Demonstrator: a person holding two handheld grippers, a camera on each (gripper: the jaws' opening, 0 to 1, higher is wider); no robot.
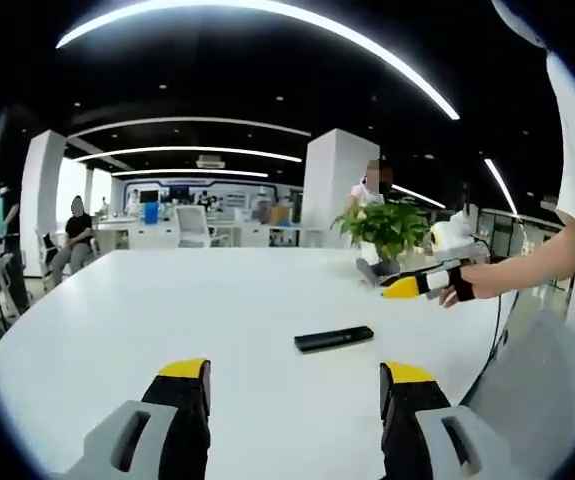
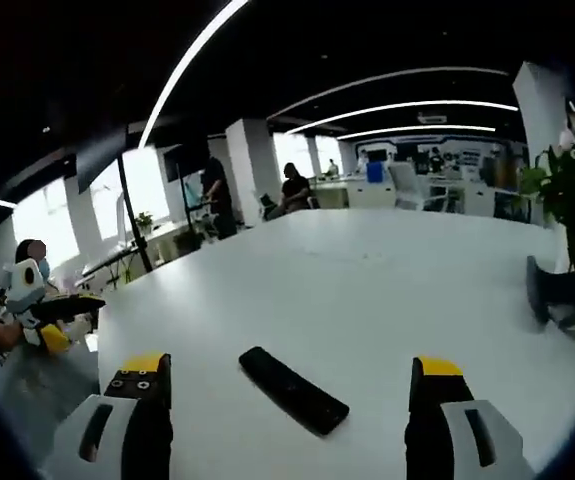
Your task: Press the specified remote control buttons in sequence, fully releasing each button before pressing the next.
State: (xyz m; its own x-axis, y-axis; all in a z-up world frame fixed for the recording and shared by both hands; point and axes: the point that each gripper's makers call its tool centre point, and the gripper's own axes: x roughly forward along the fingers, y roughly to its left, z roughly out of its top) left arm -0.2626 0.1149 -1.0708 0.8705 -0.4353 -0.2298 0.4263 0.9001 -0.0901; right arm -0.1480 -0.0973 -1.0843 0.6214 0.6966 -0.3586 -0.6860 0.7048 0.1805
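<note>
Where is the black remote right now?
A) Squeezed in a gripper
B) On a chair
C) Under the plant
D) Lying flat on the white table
D: the remote lies flat on the white table, ahead of the open right gripper and untouched; in the left gripper view it lies ahead of the open left gripper, away from the plant.

Ceiling: dark, curved light strips [image 1: 267, 10] across the top.
Pillars: white column [image 1: 335, 185] at centre.
Furniture: white counter [image 1: 197, 300]; desks and chairs [image 1: 195, 225] behind.
</note>
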